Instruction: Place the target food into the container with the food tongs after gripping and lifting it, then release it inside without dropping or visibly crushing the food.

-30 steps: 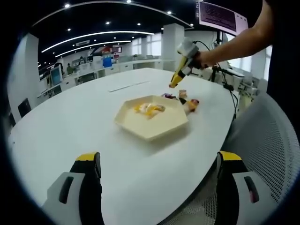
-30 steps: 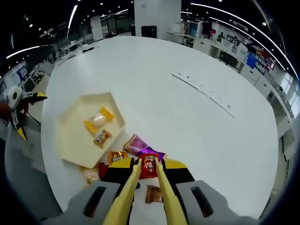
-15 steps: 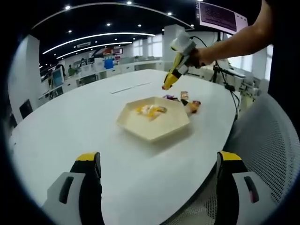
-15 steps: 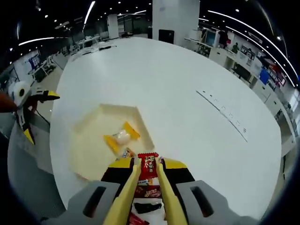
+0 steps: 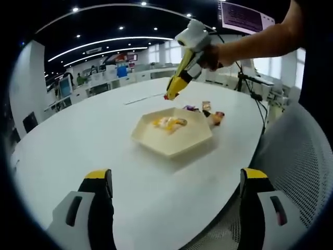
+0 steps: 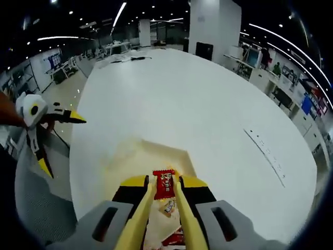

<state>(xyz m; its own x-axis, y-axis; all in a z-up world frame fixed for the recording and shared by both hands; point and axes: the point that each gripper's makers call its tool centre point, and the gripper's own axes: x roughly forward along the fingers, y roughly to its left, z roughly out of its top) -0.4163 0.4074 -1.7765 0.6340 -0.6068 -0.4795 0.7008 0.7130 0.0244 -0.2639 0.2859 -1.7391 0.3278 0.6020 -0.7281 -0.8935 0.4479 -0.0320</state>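
A red snack packet (image 6: 165, 183) is pinched between yellow tongs, and my right gripper (image 6: 164, 194) is shut on the tongs. In the left gripper view the right gripper (image 5: 173, 91) hangs in the air above the far edge of the cream hexagonal tray (image 5: 177, 144). The tray (image 6: 130, 172) lies right below the packet in the right gripper view. Yellow wrapped snacks (image 5: 167, 122) lie inside the tray. My left gripper (image 5: 174, 185) is open, low over the near table edge, holding nothing. The left gripper (image 6: 44, 130) appears at the left in the right gripper view.
Several loose snack packets (image 5: 208, 110) lie on the white oval table (image 5: 78, 135) beyond the tray. A white mesh chair (image 5: 296, 166) stands at the right. A person's arm (image 5: 260, 41) holds the right gripper. Desks and monitors line the far room.
The right gripper has risen with the red packet and travelled from the snack pile to over the tray. The left gripper has stayed put.
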